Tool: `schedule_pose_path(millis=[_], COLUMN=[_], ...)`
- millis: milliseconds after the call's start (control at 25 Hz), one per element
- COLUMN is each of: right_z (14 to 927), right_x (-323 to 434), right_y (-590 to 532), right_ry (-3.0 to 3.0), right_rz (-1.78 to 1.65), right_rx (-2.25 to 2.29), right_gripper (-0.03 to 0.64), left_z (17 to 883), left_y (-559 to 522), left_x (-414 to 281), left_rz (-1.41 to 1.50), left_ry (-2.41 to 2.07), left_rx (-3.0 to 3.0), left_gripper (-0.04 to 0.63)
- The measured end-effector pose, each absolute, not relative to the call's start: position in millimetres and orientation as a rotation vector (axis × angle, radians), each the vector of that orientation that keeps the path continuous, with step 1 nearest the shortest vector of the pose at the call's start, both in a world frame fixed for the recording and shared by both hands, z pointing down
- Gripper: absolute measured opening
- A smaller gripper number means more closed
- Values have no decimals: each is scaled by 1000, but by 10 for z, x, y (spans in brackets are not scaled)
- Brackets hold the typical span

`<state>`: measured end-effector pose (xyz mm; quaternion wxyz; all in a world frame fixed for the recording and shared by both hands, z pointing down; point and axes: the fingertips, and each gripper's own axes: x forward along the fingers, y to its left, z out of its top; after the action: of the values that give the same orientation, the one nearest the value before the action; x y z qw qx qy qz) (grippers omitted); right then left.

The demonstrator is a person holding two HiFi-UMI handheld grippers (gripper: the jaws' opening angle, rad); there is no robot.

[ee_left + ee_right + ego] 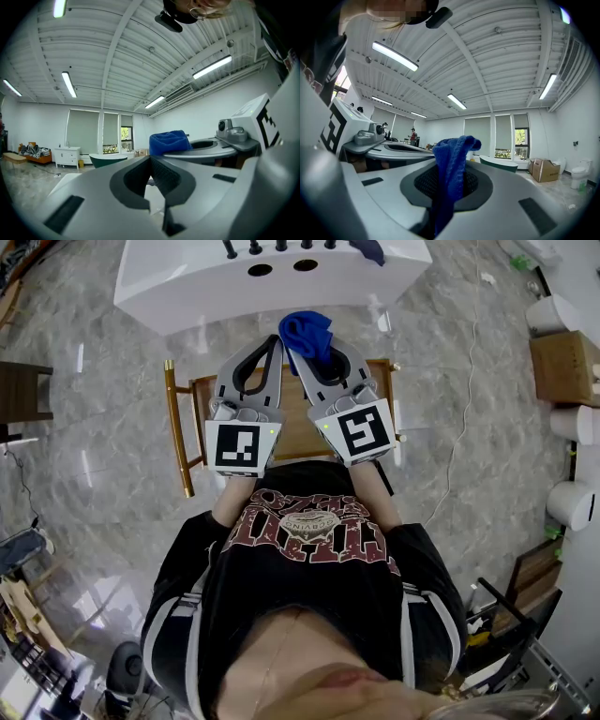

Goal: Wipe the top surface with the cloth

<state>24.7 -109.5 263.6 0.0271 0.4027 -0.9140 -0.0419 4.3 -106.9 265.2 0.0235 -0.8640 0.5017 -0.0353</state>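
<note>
A blue cloth [307, 334] hangs bunched from the tip of my right gripper [298, 360], which is shut on it. In the right gripper view the cloth [452, 173] runs up between the jaws and flops over at the top. My left gripper [275, 341] is held close beside it on the left, shut with nothing in it, and its jaws meet at the tip [150, 161]. From the left gripper view the cloth [169, 141] shows above the right gripper [225, 150]. The white top surface [187, 282] with two round holes lies just beyond both tips.
A wooden chair [192, 418] stands under the grippers, in front of the person. A darker blue cloth [370, 249] lies on the white unit's far edge. A dark table [23, 390] is at the left. At the right are a cardboard box [562, 367] and white fixtures [572, 502].
</note>
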Motion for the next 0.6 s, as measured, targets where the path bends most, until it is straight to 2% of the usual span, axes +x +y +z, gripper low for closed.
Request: schedule_pose_path(millis=[600], right_z=[2638], right_x=[278], right_y=[-1133], right_ry=[-2807], right_rz=[-159], right_rx=[1266], right_gripper=[58], left_z=[2640], left_y=[-1108], left_x=[61], left_rz=[-75], left_ry=[1544], left_rx=[-2685], left_gripper=[46])
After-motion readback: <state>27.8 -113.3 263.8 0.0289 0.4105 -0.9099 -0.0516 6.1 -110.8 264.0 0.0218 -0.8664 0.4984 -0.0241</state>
